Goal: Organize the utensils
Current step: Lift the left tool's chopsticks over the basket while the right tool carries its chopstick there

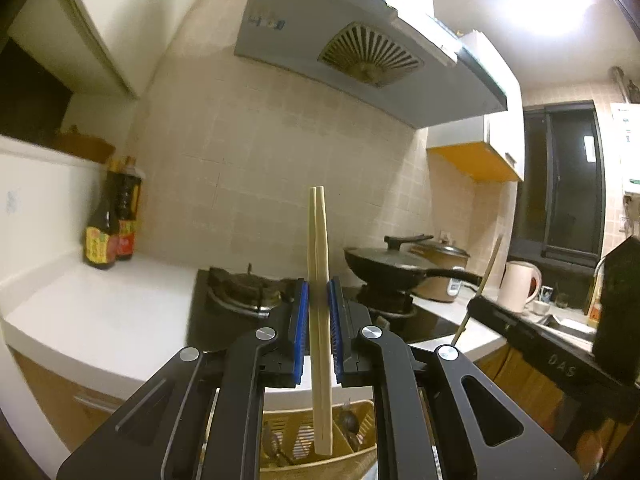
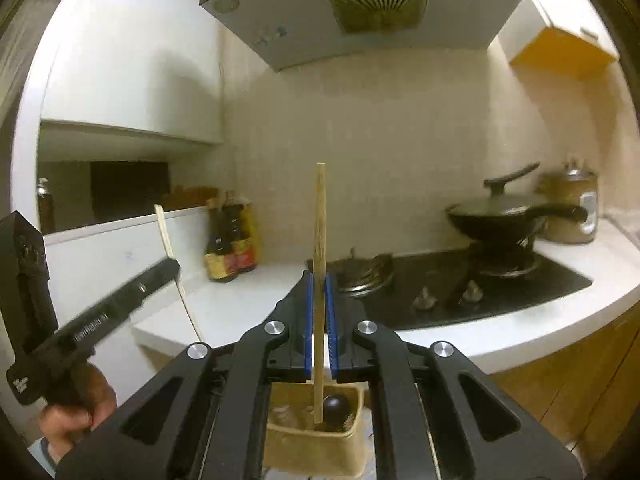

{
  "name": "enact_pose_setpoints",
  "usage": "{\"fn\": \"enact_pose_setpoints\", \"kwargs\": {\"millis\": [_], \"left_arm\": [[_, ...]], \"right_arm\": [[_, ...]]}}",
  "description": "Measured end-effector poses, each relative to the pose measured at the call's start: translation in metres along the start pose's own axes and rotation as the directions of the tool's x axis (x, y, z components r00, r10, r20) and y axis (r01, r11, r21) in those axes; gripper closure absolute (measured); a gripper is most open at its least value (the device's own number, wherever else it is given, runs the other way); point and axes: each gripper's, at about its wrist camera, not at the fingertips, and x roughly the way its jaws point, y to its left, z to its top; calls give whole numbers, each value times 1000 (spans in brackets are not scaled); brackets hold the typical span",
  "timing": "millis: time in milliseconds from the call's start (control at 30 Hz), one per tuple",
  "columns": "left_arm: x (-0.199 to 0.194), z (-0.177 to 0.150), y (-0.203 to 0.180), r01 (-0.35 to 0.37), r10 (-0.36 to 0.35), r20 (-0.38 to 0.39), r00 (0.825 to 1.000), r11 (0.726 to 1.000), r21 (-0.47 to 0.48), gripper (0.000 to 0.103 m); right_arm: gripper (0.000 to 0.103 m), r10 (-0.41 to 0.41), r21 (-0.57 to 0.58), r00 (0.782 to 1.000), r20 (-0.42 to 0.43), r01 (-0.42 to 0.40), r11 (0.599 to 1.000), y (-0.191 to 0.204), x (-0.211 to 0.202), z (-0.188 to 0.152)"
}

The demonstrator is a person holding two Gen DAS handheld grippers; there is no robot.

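My left gripper (image 1: pixel 318 284) is shut on a pair of pale wooden chopsticks (image 1: pixel 317 220), which stand upright between its blue pads. Their lower ends hang over a yellow slotted utensil holder (image 1: pixel 280 420) with dark spoons in it. My right gripper (image 2: pixel 319 276) is shut on another wooden chopstick (image 2: pixel 319 200), also upright, over the same holder (image 2: pixel 312 452), where a dark ladle (image 2: pixel 336 404) rests. The right gripper (image 1: pixel 478 302) with its chopstick (image 1: pixel 490 264) shows at the right of the left wrist view. In the right wrist view a hand (image 2: pixel 68 412) holds the left gripper (image 2: pixel 172 264).
A black gas stove (image 2: pixel 460 292) sits in the white counter (image 1: pixel 100 312), with a lidded black pan (image 2: pixel 500 212) and a rice cooker (image 2: pixel 572 208) behind. Two sauce bottles (image 1: pixel 110 224) stand at the wall. A range hood (image 1: pixel 360 52) hangs overhead. A white kettle (image 1: pixel 520 286) stands at the right.
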Motion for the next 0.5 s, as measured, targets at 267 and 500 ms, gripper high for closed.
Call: {"fn": "enact_pose_setpoints", "kwargs": {"millis": [267, 500], "left_arm": [[31, -31, 15, -20, 19, -49, 999, 1000, -4, 95], [34, -43, 31, 4, -9, -113, 994, 999, -37, 93]], "right_arm": [[99, -17, -39, 996, -82, 14, 999, -7, 47, -25], [98, 14, 6, 982, -189, -13, 1000, -15, 58, -47]]}}
